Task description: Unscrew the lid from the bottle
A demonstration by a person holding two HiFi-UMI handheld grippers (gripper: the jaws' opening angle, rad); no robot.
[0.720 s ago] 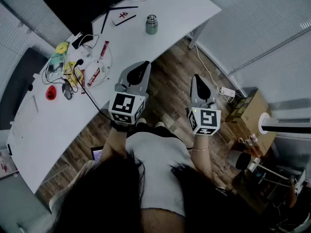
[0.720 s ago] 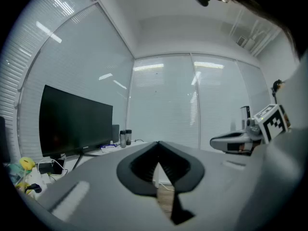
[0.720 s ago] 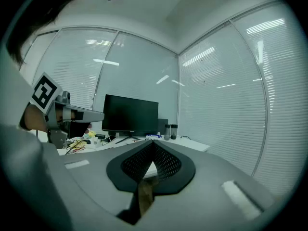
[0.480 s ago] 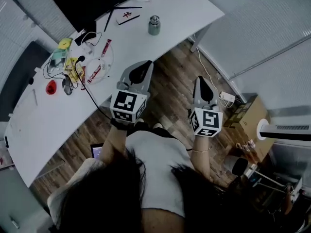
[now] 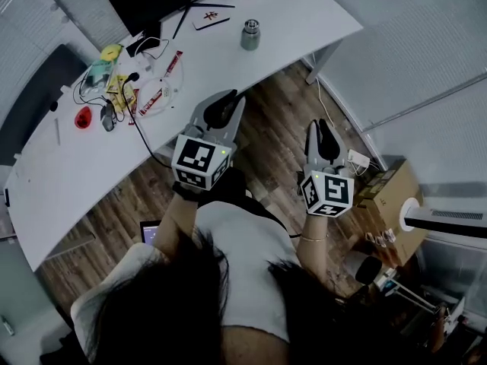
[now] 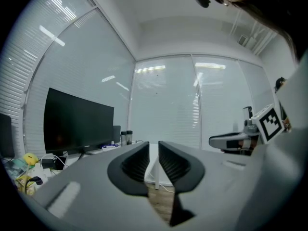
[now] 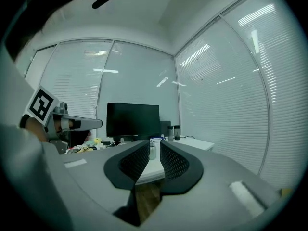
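The bottle (image 5: 250,35) stood upright on the desk (image 5: 293,21), well ahead of both grippers; the left gripper (image 5: 228,99), pinched shut and empty, was nearer; the right gripper (image 5: 323,125), jaws narrow and empty, pointed straight at it.

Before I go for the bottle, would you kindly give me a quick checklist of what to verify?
1. Bottle upright on desk: ok.
2. Lid on: ok.
3. Left claw empty: ok.
4. Right claw empty: ok.
5. Claws open wide enough for the bottle: not ok, both shut.
6. Claws close to the bottle: not ok, both well short of it.
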